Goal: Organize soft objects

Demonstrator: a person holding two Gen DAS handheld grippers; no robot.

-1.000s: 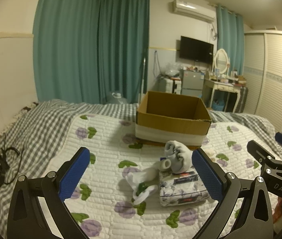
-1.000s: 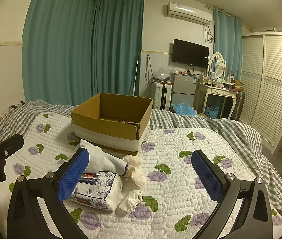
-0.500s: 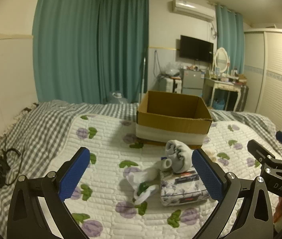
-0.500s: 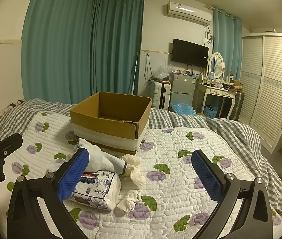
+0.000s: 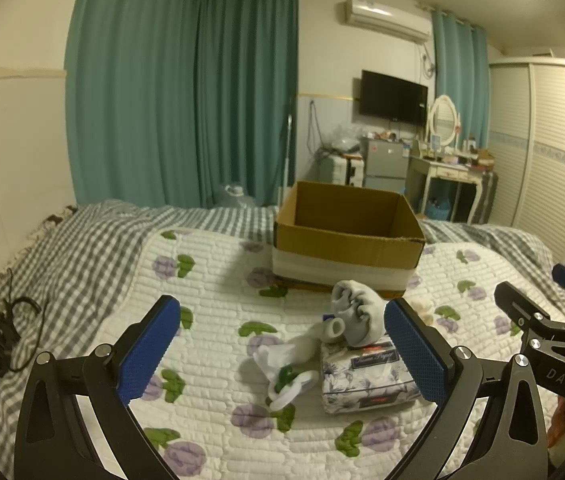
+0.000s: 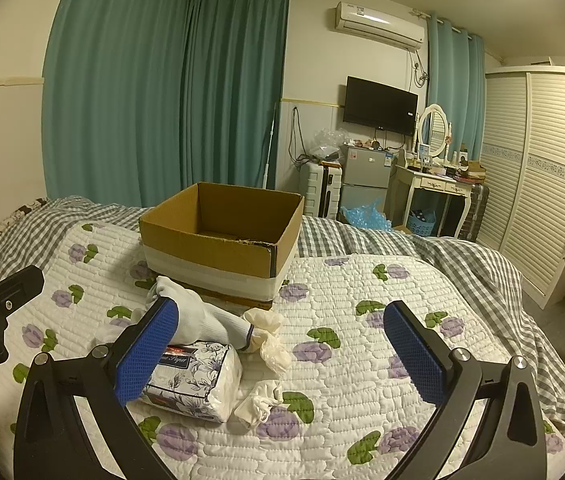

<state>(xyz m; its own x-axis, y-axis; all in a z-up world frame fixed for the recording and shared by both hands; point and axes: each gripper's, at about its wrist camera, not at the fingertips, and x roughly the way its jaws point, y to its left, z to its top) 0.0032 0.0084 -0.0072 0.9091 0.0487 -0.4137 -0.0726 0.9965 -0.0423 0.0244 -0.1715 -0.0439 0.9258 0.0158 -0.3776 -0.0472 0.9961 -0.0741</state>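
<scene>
Hovering over the bed (image 5: 94, 248), both claws held above the quilt (image 6: 362, 320) and nothing picked up yet. Looks like the very opening step: lining up for a first grab. Beyond the pile, near the middle of the bed, the box (image 5: 346, 240), open-topped, seemingly empty as far as can be seen, surely the place for the soft things. Just in front of it, the tissue pack (image 5: 366, 376), lying flat on the quilt. On top of that, draped and touching, a white glove (image 6: 198, 318), bunched at one end. Beside the pack, to its left in the left view, a limp sock (image 5: 286, 368) sprawled on the quilt. Smaller still, two crumpled thin gloves (image 6: 268, 340) on the right side, one by the white glove's cuff, one nearer the camera. Left gripper (image 5: 278, 348) spread wide, empty, roughly framing sock and pack. Right gripper (image 6: 280, 346) spread wide too, empty, its left finger in front of the pack. Next, by the look of it: dropping one claw onto the top glove, pinching the bunched fabric without snagging the pack below, then lifting clear and carrying forward over the box rim. Worth minding a limp cuff trailing and dragging a neighbour along.
</scene>
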